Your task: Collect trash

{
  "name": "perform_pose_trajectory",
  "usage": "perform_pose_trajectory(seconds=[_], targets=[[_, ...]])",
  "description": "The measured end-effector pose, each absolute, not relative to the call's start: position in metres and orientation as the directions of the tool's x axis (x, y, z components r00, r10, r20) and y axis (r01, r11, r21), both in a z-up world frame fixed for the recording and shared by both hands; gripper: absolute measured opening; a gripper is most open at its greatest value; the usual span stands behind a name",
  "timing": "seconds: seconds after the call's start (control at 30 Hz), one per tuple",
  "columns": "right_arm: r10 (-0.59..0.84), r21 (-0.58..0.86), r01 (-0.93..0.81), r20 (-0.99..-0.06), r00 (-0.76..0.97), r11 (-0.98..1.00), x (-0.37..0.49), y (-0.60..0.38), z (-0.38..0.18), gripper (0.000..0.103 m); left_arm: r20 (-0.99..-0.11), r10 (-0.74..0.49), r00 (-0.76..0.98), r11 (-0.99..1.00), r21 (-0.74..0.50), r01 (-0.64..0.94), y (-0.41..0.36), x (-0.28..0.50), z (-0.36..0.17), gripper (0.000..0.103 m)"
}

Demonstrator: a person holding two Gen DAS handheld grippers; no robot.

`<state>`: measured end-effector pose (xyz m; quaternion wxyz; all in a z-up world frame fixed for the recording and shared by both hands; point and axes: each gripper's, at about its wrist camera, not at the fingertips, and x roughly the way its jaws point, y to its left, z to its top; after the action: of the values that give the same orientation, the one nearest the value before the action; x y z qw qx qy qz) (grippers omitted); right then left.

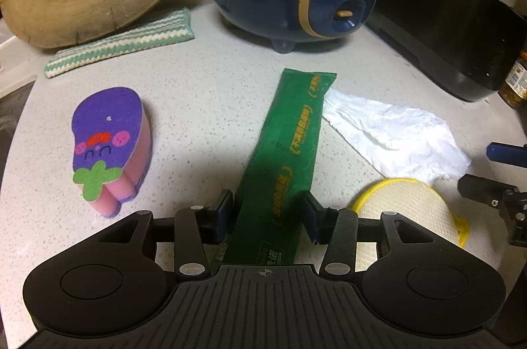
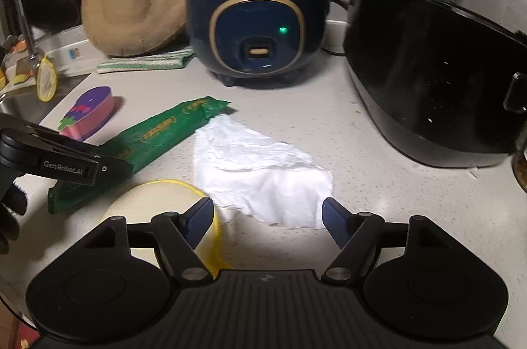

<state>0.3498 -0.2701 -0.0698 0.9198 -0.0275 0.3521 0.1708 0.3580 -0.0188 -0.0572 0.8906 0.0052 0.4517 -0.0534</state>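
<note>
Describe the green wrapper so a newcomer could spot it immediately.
Start at the navy rice cooker on the speckled counter. In front of it lies a long, flat green wrapper with yellow print, its far end beside the crumpled white tissue. It is the only long green strip, and the left gripper straddles its near end.

"GenRobot.AI" stands in white on the black left gripper (image 2: 75, 169). Yellow Chinese characters run along the green wrapper (image 1: 290, 151) on the counter, too small to read.
</note>
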Motion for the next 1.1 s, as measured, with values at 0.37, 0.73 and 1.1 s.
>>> perform_pose_trajectory(seconds=[0.37,0.73,1.1], targets=[[0.244,0.041,-0.282,-0.627,0.740,0.959,0.355,-0.281,-0.070,0.089,-0.826,-0.078,0.558,0.997,-0.076,0.027,-0.016,0.362,-0.053,0.041],[0.325,0.087,-0.347,-0.612,0.721,0.934,0.370,-0.268,-0.065,0.089,-0.791,-0.099,0.604,0.994,-0.109,0.021,-0.018,0.353,-0.044,0.019],[0.277,0.077,-0.303,-0.658,0.701,0.950,0.410,-0.254,-0.086,0.089,-0.730,-0.143,0.668,0.973,-0.227,-0.041,-0.011,0.322,-0.033,0.018]])
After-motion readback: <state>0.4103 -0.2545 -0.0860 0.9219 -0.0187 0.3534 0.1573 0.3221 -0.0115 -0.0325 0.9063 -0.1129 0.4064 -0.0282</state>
